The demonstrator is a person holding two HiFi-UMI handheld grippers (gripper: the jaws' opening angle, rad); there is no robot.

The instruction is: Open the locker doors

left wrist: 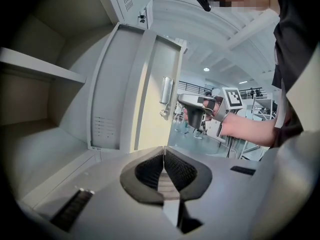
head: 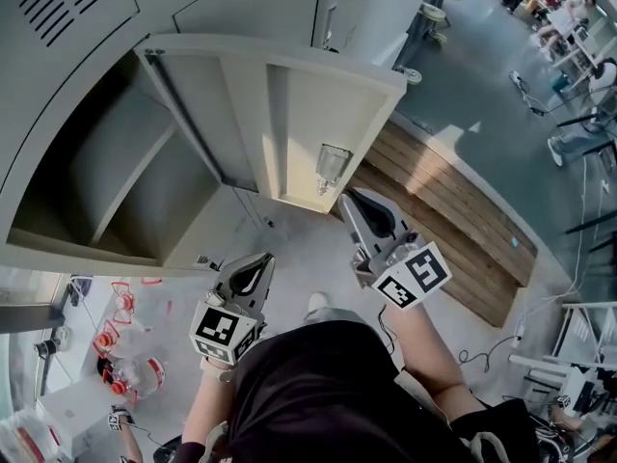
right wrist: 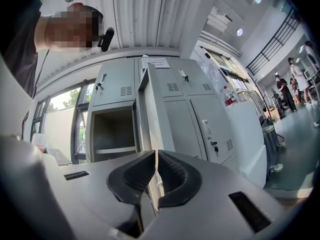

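Observation:
The grey locker door [head: 289,114] stands swung wide out from its empty compartment [head: 116,181], which has one shelf. A metal handle [head: 331,167] sits near the door's free edge. My right gripper [head: 349,199] is shut, its tips just beside that edge below the handle; I see nothing between its jaws. In the right gripper view the door [right wrist: 150,114] shows edge-on, straight ahead of the shut right gripper [right wrist: 156,156]. My left gripper [head: 262,261] hangs lower, shut and empty, facing the open door [left wrist: 135,84]; the left gripper [left wrist: 163,154] also sees the right gripper [left wrist: 183,108] by the handle [left wrist: 166,91].
Closed lockers [right wrist: 200,114] stand to the right of the open one, each with a small handle. A wooden slatted bench [head: 443,210] runs along the floor at my right. Red-and-white things [head: 116,340] lie at lower left. People [head: 559,17] stand far off.

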